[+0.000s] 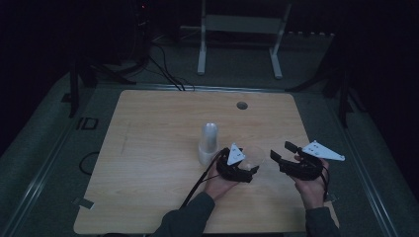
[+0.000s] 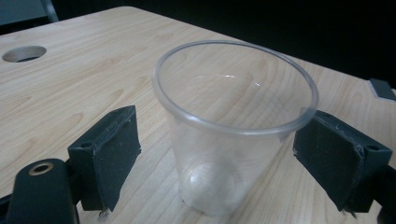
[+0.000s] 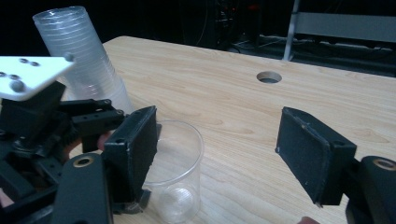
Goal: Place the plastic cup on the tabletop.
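Tabletop (image 1: pixel 148 148): pale wood-grain board with rounded corners, a round cable hole (image 1: pixel 241 105) near its far edge, right of centre. Dark floor around it; a white frame stand (image 1: pixel 242 29) beyond the far edge.

Left gripper (image 1: pixel 253 159): black body with a grey three-cornered plate, held in the person's left hand near the middle of the near half of the tabletop, cable trailing toward the near edge. In the left gripper view its jaws stand wide apart on either side of the single cup. The left pad is clear of the cup wall; the right pad sits just at the rim, and contact there cannot be told. The cup rests on the tabletop, not lifted.

Right gripper (image 1: pixel 282 150): black, same build, held in the person's right hand toward the near right corner, well short of the right edge. Jaws open, nothing between the pads in the right gripper view; they point toward the left gripper and the cup.

Stack of cups (image 1: pixel 208 143): clear plastic, nested, upside down, standing upright near the tabletop's centre, just beyond and left of the left gripper.

Single cup (image 2: pixel 233 135): clear plastic, upright, mouth up, empty, standing on the tabletop between the left gripper's jaws, near the stack but apart from it.
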Tool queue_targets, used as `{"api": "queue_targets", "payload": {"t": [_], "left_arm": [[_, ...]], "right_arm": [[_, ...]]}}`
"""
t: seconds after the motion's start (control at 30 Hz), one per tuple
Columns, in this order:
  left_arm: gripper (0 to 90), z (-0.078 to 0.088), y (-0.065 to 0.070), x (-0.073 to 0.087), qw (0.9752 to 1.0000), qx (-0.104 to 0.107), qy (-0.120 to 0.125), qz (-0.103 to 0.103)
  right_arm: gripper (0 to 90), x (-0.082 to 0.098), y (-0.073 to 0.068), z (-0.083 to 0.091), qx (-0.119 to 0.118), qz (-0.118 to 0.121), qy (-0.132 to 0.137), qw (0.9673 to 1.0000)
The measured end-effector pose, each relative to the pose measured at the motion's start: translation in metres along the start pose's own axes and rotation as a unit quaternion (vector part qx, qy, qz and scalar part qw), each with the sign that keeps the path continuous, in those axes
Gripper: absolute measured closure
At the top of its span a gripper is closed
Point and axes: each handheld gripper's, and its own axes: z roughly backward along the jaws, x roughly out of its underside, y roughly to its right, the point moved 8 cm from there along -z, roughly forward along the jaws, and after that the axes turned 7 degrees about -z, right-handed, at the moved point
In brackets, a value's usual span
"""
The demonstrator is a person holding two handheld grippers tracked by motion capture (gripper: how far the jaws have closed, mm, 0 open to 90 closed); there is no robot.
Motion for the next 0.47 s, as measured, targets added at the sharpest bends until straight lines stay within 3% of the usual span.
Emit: {"api": "queue_targets", "payload": {"t": [0.47], "left_arm": [[14.8,0.0095,0.0003,0.0053,1.0000,0.003,-0.001,0.001]], "right_arm": [[28.9,0.0010,0.0003,-0.0001,0.000,-0.001,-0.001,1.0000]]}}
